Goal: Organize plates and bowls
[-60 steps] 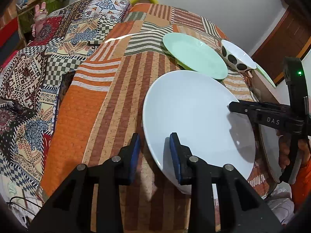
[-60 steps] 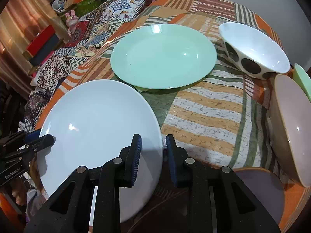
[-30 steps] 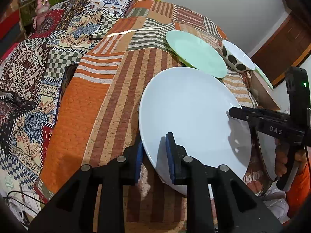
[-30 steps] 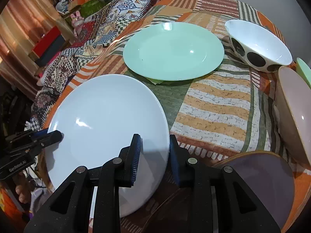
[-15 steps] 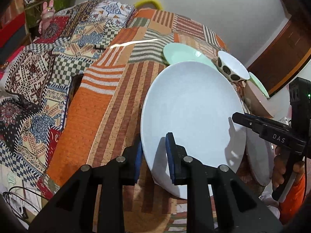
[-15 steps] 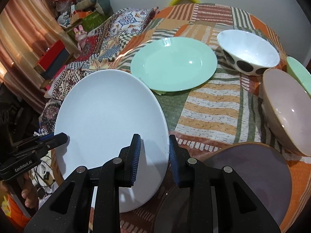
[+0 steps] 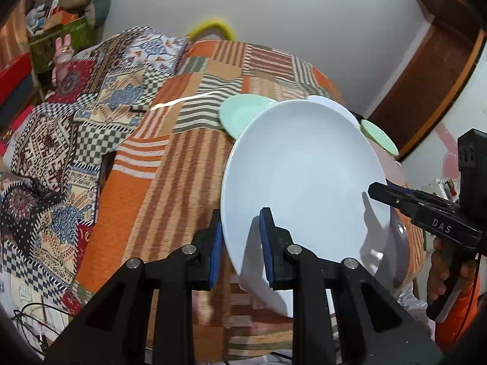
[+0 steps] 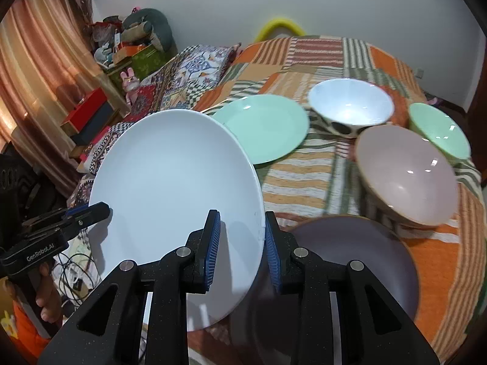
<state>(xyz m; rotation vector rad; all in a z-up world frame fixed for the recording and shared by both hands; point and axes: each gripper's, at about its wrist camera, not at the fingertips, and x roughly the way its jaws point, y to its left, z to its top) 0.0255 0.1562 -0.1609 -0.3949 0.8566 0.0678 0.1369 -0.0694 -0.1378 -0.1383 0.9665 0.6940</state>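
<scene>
Left claw (image 7: 240, 246) and right claw (image 8: 240, 249) clamp opposite rims of white plate (image 8: 173, 188), tilted above patchwork bed (image 8: 304, 179).

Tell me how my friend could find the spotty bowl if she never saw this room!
Look at the bed covered by the orange striped patchwork quilt, where the plates and bowls sit. Toward the far side, just right of the flat mint green plate, is the spotted bowl. It is white inside, and the only dish with big dark dots around its outside; the other bowls are plain.

Striped cloth (image 7: 158, 200) left of the white plate (image 7: 304, 176) lies open; bowls (image 8: 408, 176) crowd the right.
</scene>
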